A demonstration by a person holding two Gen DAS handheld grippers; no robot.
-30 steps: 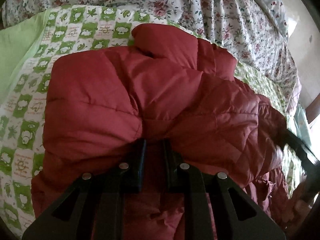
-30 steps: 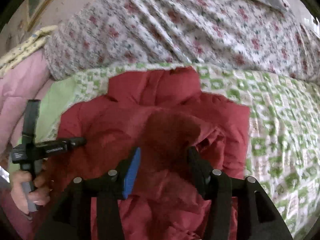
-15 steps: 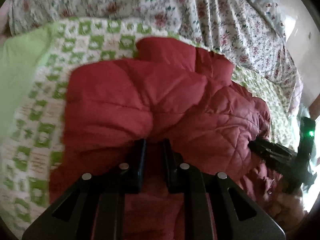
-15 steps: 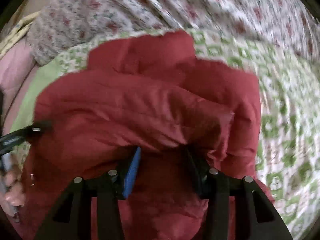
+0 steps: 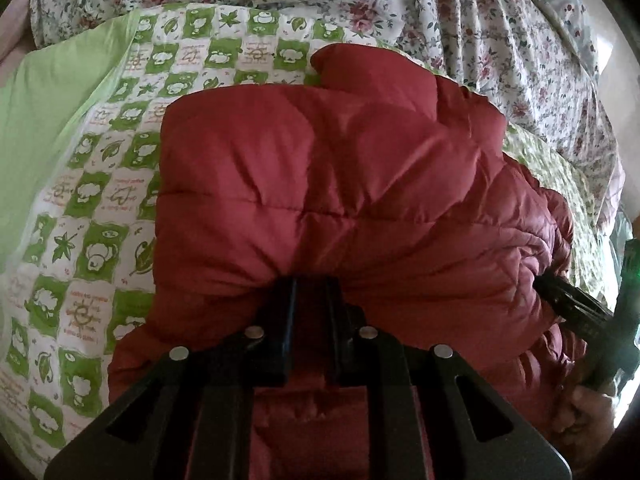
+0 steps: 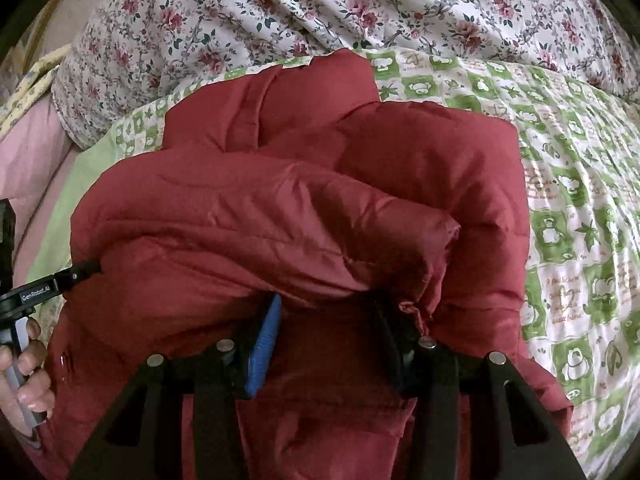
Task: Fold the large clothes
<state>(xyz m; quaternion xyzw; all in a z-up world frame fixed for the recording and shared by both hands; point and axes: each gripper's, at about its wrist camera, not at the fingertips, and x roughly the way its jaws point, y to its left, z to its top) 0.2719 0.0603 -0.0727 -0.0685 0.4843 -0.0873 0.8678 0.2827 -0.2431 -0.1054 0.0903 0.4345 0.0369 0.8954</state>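
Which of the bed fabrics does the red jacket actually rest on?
The green-and-white checked quilt lies directly beneath the red jacket. The rose-print floral bedding bunches up behind it, and the plain green sheet lies off to one side.

The jacket (image 5: 340,184) lies on the quilt (image 5: 100,208), folded over itself. The left gripper (image 5: 310,292) is at its 6 o'clock edge, the right gripper (image 5: 568,300) at 4 o'clock. The floral bedding (image 5: 460,12) lies behind, at 12 o'clock. A sheet (image 5: 48,120) lies at 9 o'clock.
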